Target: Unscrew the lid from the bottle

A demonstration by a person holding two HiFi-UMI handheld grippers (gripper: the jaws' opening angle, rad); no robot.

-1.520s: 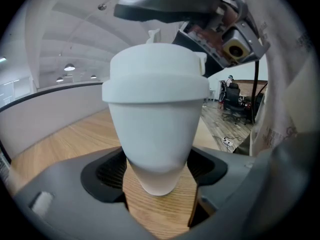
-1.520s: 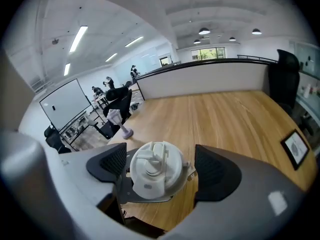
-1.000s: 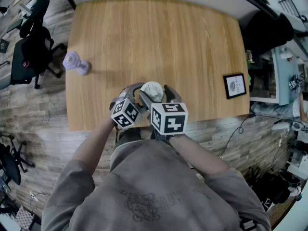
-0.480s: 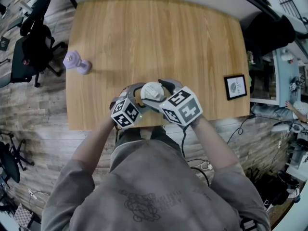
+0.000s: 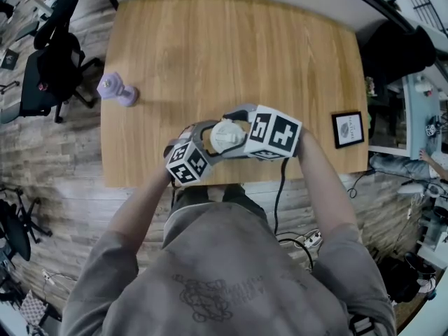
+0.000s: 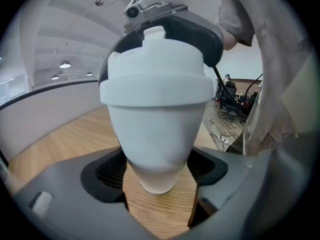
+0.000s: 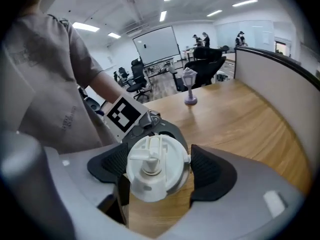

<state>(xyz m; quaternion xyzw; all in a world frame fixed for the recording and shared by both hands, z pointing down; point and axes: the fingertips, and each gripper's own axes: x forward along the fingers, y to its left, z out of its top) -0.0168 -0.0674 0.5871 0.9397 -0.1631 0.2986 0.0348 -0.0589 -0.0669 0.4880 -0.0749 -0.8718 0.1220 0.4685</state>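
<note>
Left gripper view, L tongs (image 6: 159, 181) clamped on smooth white tapered bottle (image 6: 155, 134), R tongs (image 7: 157, 170) gripping round lid (image 6: 156, 66)

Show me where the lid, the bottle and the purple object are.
lid (image 7: 158, 170), right gripper view, top face.
bottle (image 6: 152, 134), left gripper view, tapered body.
purple object (image 5: 117, 92), head view, its middle.
</note>
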